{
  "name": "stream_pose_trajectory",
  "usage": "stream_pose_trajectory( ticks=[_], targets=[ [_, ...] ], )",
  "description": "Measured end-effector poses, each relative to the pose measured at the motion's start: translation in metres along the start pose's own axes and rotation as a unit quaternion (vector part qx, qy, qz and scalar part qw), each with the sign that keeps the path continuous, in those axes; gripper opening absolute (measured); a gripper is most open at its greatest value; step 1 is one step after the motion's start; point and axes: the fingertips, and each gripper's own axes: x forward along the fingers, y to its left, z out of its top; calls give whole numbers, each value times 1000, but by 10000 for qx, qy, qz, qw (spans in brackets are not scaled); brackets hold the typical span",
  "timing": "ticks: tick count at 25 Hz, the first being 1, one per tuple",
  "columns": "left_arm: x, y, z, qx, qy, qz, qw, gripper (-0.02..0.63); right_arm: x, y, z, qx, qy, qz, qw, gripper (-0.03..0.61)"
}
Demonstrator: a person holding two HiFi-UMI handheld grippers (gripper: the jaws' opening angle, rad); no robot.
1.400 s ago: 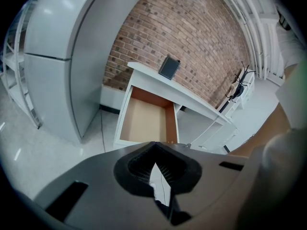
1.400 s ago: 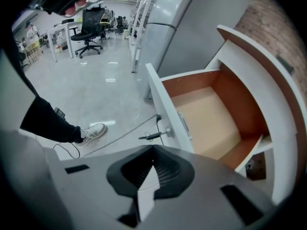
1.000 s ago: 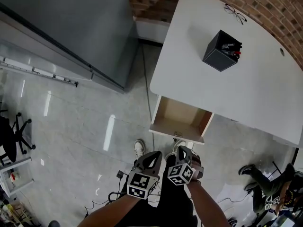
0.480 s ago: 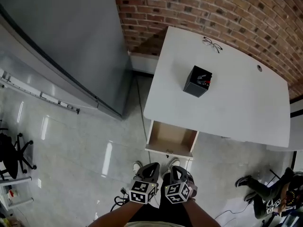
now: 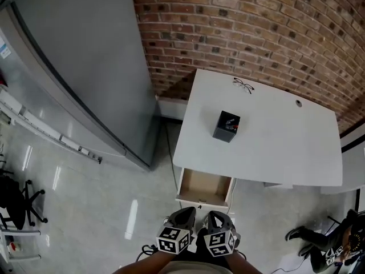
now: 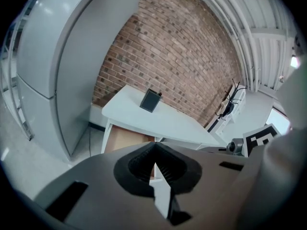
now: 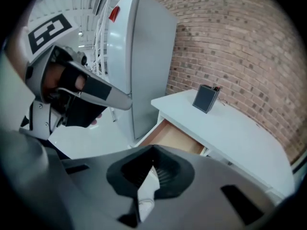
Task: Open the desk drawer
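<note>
White smooth desk (image 5: 274, 136) — boxy tan-wood drawer (image 5: 204, 187) open.

All views (head's from above) share the desk (image 5: 279, 138).

Drawer (image 5: 204, 188) rear hidden beneath desk (image 5: 274, 147)

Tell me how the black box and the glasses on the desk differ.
The black box is a bulky dark cube standing up; the glasses are thin and lie flat. The black box sits nearer the open drawer; the glasses lie by the brick wall. Both rest on the white desk.
</note>
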Motion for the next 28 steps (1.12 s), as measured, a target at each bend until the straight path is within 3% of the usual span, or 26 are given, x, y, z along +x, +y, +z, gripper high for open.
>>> stream_pose_trajectory(
  ticks=[8,20,28],
  targets=[
    [3,-26,37,104,-319,-119,9994,6,-24,-18,40,372,-502,43,9980,15],
    [-7,-41,79,300,-792,122,9963,6,-69,-64,90,875,-1377,168,9865,15],
    [-10,-57,71,292,-834,216,9959,6,-86,-68,99,853,-1616,401,9823,15]
  ],
)
